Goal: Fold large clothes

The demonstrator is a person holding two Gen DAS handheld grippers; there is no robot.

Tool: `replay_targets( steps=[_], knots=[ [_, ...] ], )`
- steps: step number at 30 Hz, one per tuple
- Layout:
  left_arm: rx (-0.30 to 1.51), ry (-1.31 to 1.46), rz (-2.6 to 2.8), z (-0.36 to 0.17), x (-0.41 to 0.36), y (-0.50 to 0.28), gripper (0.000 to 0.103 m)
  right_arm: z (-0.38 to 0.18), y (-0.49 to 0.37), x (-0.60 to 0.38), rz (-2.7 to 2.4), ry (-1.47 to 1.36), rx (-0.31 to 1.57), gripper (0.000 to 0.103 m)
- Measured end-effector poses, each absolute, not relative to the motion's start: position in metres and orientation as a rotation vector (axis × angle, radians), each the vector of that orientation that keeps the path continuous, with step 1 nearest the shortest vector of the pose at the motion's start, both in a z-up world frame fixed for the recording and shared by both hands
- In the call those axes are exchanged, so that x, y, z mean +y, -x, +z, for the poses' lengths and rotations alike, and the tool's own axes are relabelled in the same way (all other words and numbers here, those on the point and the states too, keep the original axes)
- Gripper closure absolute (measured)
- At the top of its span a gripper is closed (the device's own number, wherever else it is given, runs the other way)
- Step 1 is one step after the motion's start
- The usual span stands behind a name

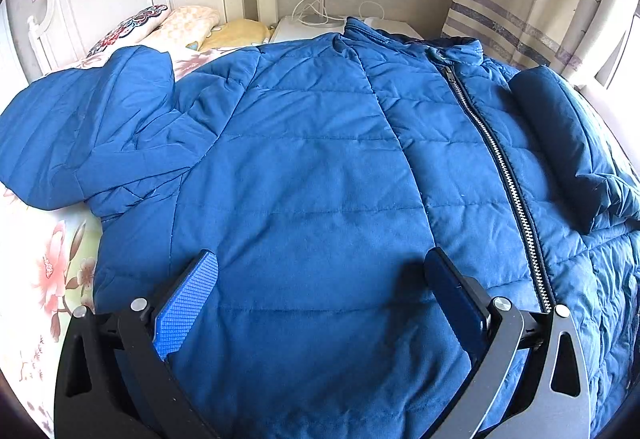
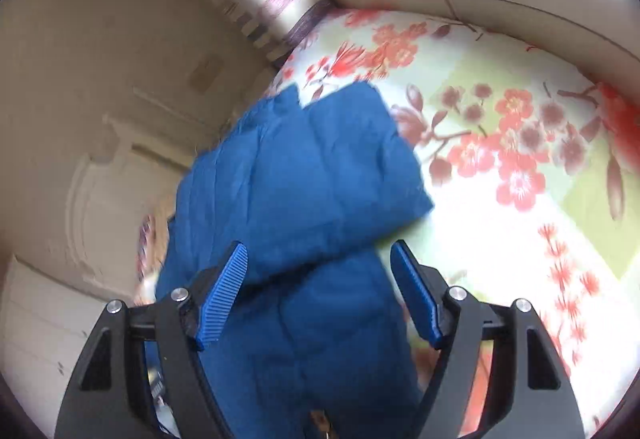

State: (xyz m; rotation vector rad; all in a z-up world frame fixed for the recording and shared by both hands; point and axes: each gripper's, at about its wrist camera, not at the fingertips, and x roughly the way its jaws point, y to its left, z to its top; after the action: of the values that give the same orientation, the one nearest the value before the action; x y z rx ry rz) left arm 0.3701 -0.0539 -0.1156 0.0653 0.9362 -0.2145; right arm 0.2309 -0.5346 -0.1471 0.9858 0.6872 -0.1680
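A blue jacket (image 1: 320,167) lies zipped on the flowered bed (image 2: 520,119), both the left gripper (image 1: 320,295) and right gripper (image 2: 320,291) open and empty; folding the sleeve (image 2: 304,175) inward likely comes next.

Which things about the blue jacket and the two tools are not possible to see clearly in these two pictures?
- Left wrist view: the blue jacket hem is cut off by the lower edge, behind the left tool.
- Left wrist view: the sleeve lies folded over the front; its cuff end is not clear.
- Right wrist view: motion blur smears the jacket between the open right tool; which part of it this is stays unclear.
- Neither view shows the other tool.
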Motion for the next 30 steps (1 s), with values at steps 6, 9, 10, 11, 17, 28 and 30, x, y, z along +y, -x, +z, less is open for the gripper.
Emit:
replay_targets(
  steps=[6, 9, 10, 11, 17, 28, 30],
  knots=[
    [0.929, -0.04, -0.229, -0.114, -0.05, -0.37, 0.004, -0.135, -0.254, -0.541, -0.224, -0.96, 0.561, 0.082],
    [0.905, 0.022, -0.233, -0.11, -0.04, -0.369, 0.009, -0.076, -0.263, -0.49, -0.197, -0.649, 0.441, 0.087],
    [0.899, 0.038, -0.23, -0.11, -0.037, -0.368, 0.015, -0.056, -0.267, -0.466, -0.16, -0.546, 0.398, 0.087],
    [0.894, 0.064, -0.226, -0.109, -0.033, -0.369, 0.016, -0.038, -0.273, -0.441, -0.106, -0.455, 0.363, 0.087],
    [0.862, 0.222, -0.206, -0.105, -0.005, -0.37, 0.019, -0.002, -0.325, -0.3, 0.283, -0.127, 0.375, 0.079],
    [0.869, 0.295, -0.229, -0.107, 0.009, -0.372, 0.017, -0.012, -0.311, -0.302, 0.339, -0.138, 0.422, 0.037],
    [0.869, 0.291, -0.229, -0.107, 0.008, -0.373, 0.017, -0.027, -0.317, -0.343, 0.212, -0.181, 0.485, 0.037]
  ],
)
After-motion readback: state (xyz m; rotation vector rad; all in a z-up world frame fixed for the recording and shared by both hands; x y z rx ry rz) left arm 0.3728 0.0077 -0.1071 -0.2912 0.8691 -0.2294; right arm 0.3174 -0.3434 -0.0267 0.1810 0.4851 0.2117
